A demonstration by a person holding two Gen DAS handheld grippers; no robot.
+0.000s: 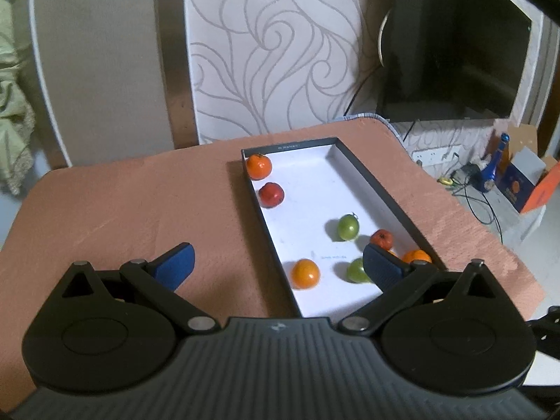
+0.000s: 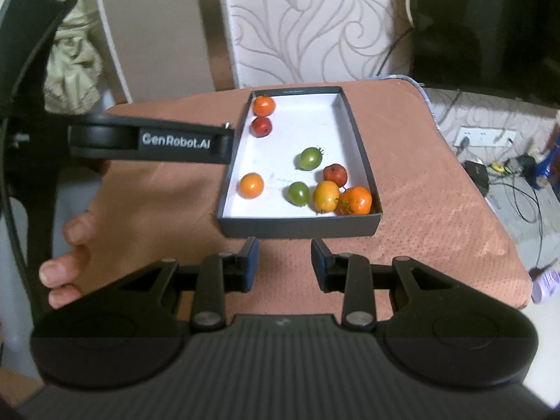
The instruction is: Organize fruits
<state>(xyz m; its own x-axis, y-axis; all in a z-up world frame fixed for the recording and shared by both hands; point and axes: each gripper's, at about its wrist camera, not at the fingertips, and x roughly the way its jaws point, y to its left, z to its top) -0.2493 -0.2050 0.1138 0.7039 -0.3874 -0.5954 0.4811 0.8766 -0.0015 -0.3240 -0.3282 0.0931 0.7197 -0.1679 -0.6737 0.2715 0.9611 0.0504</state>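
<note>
On the worktop [image 2: 437, 182], covered in a pinkish cloth, sits one dark box [image 2: 301, 225] with a white floor; all eight fruits are already inside it. No second container shows in either view, so sorting by colour within the box is my read of the job.

Fruit layout, right wrist view:
- far-left corner: orange fruit [image 2: 263, 105] with red fruit [image 2: 261, 126] just beside it, looks like a started row
- middle: green fruit [image 2: 310, 158], alone
- near-left: small orange fruit [image 2: 251, 185], alone
- near-right cluster: second green fruit [image 2: 298, 193], yellow fruit [image 2: 326, 195], big orange fruit [image 2: 356, 200], second red fruit [image 2: 335, 174], the last three touching or nearly so

Left claw [image 1: 276, 266]: spread wide, nothing held, straddling the box's left wall, right finger [image 1: 381, 267] over the near-right cluster.
Right claw [image 2: 284, 266]: spread, nothing held, just short of the box's near wall.

How I'd do it:
- pick loners first, e.g. small orange fruit; the cluster will likely scatter if nudged
- come straight down, fingers either side, squeeze gently; these look round and slick, likely to roll
- keep claws clear of the walls so the light box doesn't slide
- one claw in the box at a time
</note>
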